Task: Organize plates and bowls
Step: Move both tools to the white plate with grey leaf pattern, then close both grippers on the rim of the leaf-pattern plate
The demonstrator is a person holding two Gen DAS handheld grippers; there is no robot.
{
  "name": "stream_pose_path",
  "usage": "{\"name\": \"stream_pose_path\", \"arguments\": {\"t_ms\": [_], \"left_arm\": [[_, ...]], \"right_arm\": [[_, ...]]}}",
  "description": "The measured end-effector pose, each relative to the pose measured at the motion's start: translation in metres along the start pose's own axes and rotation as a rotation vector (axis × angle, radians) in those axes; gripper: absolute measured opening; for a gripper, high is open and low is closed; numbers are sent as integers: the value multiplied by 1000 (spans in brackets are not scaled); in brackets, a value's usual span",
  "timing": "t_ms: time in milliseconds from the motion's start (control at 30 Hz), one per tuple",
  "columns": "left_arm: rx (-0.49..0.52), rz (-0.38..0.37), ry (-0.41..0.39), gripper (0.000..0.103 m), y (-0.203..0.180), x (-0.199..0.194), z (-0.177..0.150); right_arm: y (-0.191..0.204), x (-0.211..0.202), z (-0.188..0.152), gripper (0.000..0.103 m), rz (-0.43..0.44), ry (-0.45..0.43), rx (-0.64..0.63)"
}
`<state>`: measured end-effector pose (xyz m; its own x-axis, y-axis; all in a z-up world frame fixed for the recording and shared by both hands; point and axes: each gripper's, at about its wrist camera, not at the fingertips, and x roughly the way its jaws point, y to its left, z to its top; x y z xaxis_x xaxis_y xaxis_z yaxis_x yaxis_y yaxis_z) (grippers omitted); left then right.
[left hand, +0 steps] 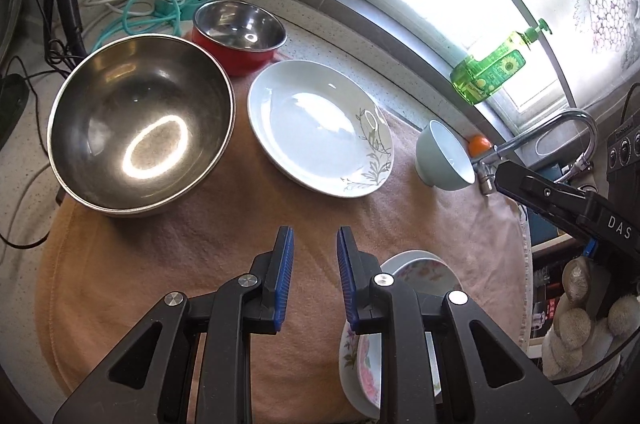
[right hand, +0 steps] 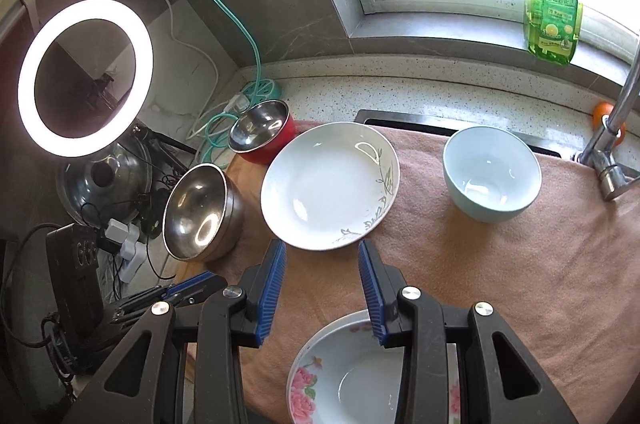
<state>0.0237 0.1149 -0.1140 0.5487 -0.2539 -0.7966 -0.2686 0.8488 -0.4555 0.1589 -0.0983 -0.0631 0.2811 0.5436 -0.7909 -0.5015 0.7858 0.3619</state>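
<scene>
Left gripper (left hand: pixel 315 238) above the pink towel (left hand: pixel 200 236) that covers the desk: jaws apart by a narrow gap, nothing between the blue pads, touching nothing. Right gripper (right hand: pixel 322 250) likewise above the towel, jaws apart somewhat wider and empty. Large steel bowl (left hand: pixel 140 128) at the towel's left edge; red-sided steel bowl (left hand: pixel 240 34) at its far left corner, just beyond. White plate with a grey leaf pattern (right hand: pixel 330 186) at the middle of the far side. Pale blue bowl (right hand: pixel 492 178) near the far right corner, beside the tap (right hand: pixel 612 128). Flowered bowl (right hand: pixel 352 376) at the near edge, directly below the right gripper's jaws and apart from them.
</scene>
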Motion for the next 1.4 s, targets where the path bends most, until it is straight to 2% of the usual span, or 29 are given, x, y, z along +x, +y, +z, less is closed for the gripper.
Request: {"name": "stream_pose_path", "arguments": {"t_ms": [333,500,833,1400], "left_arm": [[-105,29,-37,20,-5,25,7],[-147,70,-59,20,-6,36,13],[-104,179,-43,20,-14,58,23],[-113,212,-14,20,-13,74,31]], "right_arm": [[-19,44,51,34,22,82,-51],[-27,69,73,34,16,108,-76],[-39,105,95,34,-21,148,-122],[-49,142,113,34,-41,201,-157]]}}
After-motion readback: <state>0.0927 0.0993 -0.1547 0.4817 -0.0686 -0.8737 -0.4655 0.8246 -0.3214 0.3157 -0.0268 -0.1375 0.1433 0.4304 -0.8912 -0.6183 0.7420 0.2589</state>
